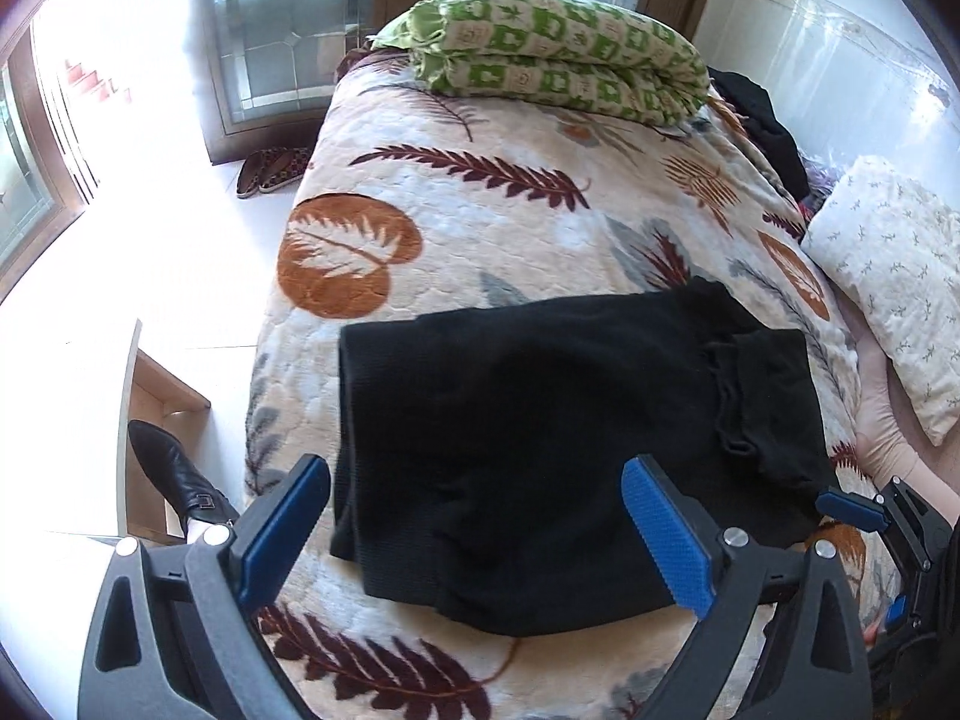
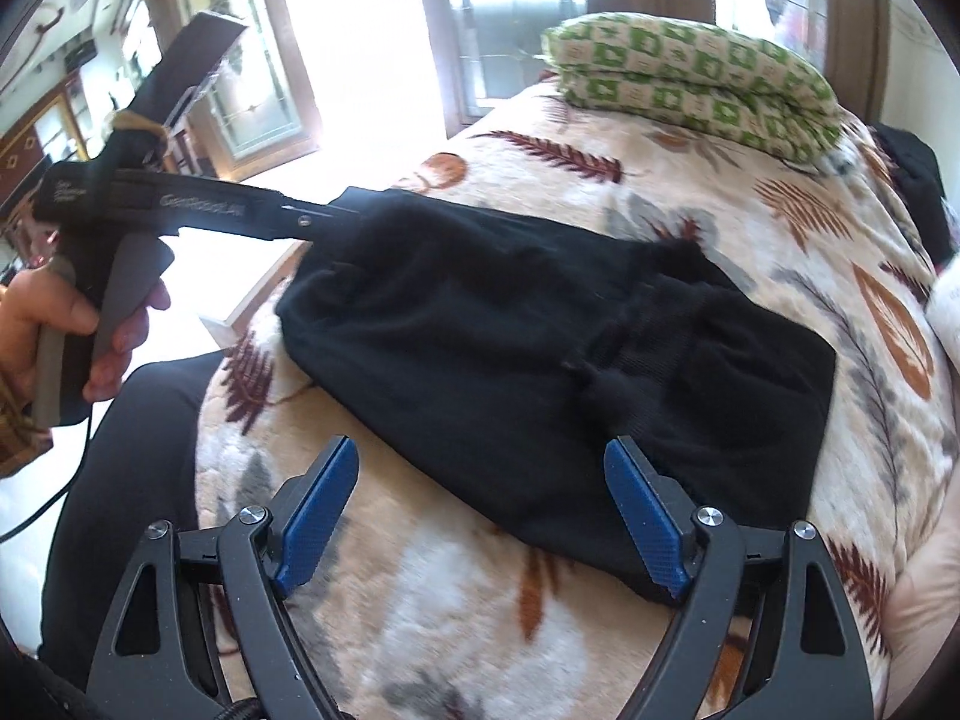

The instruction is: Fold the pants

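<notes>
**Folded black pants lie across the leaf-print bed**

Your left gripper (image 1: 480,531) hovers with its blue-padded fingers spread wide, holding nothing, above the near edge of the black knit pants (image 1: 558,450). Your right gripper (image 2: 486,516) is likewise spread and empty. The pants lie folded into a compact rectangle on the cream fleece blanket with rust and maroon leaf print (image 1: 456,210), long axis running left to right across the bed, the gathered waistband toward the right.

Only the right wrist view shows your left hand (image 2: 48,324) on its grey trigger handle, with the left gripper's tip at the pants' far left corner. Only the left wrist view shows the black leather shoe (image 1: 174,474) on the floor and the white sprig-print pillow (image 1: 894,300). The green-and-cream patterned folded quilt (image 1: 570,54) sits at the bed's far end in both.
</notes>
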`<control>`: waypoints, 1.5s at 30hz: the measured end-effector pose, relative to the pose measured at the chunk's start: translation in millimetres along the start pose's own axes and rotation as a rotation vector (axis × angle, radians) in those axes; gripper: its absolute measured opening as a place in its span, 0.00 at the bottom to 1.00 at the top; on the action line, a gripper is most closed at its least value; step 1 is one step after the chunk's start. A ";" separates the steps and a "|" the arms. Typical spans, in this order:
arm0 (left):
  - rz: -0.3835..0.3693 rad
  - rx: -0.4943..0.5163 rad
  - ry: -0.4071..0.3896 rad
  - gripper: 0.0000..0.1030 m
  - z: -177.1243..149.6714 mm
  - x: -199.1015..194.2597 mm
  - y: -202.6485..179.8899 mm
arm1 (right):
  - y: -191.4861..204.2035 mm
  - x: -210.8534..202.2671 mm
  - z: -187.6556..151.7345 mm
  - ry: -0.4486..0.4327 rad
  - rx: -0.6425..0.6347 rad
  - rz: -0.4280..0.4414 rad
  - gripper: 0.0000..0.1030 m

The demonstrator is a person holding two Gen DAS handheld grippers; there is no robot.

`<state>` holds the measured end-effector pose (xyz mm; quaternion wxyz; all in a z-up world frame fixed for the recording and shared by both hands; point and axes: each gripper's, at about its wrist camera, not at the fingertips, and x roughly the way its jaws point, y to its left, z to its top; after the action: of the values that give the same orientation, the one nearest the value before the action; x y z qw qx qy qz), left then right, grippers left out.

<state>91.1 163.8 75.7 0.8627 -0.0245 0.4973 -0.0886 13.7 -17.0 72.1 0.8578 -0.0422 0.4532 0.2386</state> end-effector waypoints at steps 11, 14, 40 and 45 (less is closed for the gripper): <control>0.085 -0.070 0.009 0.96 31.0 34.4 21.7 | 32.7 35.1 31.9 0.002 -0.090 0.044 0.82; 0.155 -0.069 0.060 0.95 31.2 61.8 30.0 | 32.0 50.9 41.9 0.017 -0.082 0.042 0.82; -0.059 -0.157 0.053 0.81 21.8 44.5 80.2 | 109.1 93.6 42.9 0.057 -0.289 0.105 0.59; -0.055 -0.168 0.066 0.81 20.7 54.5 84.6 | 120.1 108.7 33.2 0.060 -0.341 0.072 0.60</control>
<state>146.5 236.4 28.7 0.8379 -0.1076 0.5303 -0.0712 36.7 139.0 22.2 0.8153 -0.1779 0.4328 0.3411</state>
